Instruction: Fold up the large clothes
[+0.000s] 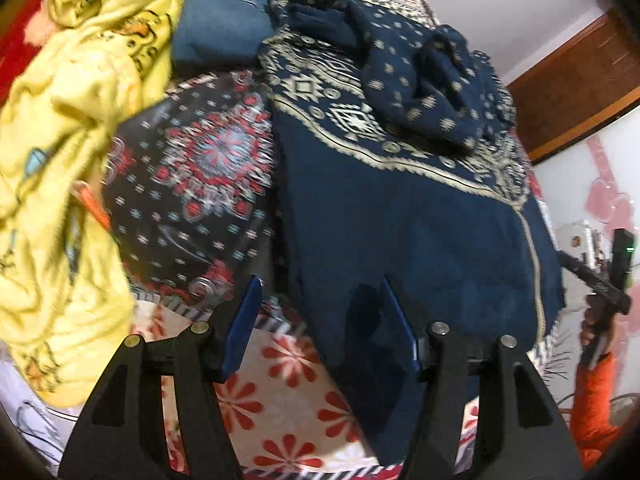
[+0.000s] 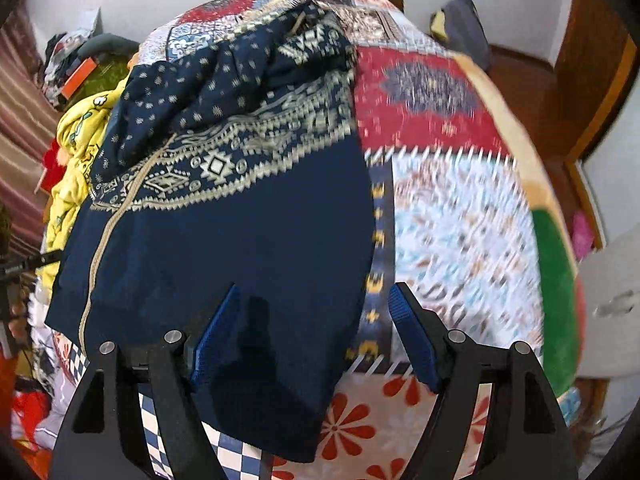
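A large navy garment (image 1: 400, 216) with a cream geometric band lies spread on the patchwork bedspread (image 1: 192, 168); it also shows in the right wrist view (image 2: 240, 240). Its sleeves and hood are bunched at the far end (image 1: 424, 80). My left gripper (image 1: 320, 320) is open, its blue pads straddling the garment's near left hem corner. My right gripper (image 2: 312, 328) is open, its pads astride the near right hem corner. Neither holds cloth. The right gripper also shows at the far right edge of the left wrist view (image 1: 600, 280).
A yellow printed garment (image 1: 68, 152) is heaped at the left, and a blue denim piece (image 1: 224, 20) lies beyond it. The bedspread (image 2: 460, 220) runs wide to the right. A wooden floor and door frame (image 2: 568, 92) lie past the bed.
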A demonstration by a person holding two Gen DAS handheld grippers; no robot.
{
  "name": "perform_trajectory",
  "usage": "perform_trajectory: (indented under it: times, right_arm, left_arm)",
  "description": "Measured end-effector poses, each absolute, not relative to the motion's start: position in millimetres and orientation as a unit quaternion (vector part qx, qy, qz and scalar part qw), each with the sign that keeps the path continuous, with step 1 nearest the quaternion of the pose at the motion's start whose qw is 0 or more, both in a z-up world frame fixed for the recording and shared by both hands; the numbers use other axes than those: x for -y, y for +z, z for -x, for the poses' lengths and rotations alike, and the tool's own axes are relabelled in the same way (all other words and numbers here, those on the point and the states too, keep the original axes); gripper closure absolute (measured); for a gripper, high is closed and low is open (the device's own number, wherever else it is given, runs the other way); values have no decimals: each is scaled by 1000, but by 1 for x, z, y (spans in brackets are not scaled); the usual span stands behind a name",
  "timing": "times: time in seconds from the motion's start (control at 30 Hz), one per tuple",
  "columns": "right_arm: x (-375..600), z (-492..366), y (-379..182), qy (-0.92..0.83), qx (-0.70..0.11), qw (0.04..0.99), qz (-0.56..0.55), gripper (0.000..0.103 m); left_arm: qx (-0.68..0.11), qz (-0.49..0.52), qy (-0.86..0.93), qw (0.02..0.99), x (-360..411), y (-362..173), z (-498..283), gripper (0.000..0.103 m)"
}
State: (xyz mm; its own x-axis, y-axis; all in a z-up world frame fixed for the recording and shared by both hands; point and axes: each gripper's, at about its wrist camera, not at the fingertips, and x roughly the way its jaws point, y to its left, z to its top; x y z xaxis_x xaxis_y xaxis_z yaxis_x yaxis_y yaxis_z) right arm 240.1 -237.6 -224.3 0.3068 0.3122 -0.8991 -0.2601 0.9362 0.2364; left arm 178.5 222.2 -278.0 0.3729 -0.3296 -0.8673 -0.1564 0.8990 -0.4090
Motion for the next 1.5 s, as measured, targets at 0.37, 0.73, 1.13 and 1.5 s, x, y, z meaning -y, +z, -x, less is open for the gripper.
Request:
perform_trajectory:
  times: [0.37, 0.73, 1.13, 1.5]
  right_arm:
    - [218, -231, -231, 216, -546, 809, -24, 66]
    - [185, -249, -195, 250, -493, 833, 40, 94]
    - [159, -362, -116, 230, -386, 893, 12, 94]
    - [132, -481, -187, 173, -453, 874, 17, 94]
  left_arm:
    - [-548, 266, -91, 788, -199, -296, -173, 64]
    - [-479, 231, -87, 842, -202, -241, -182, 98]
    - [-372, 200, -57, 905, -233, -158, -279, 100]
    - [-405, 240, 13, 882, -293, -227, -401, 100]
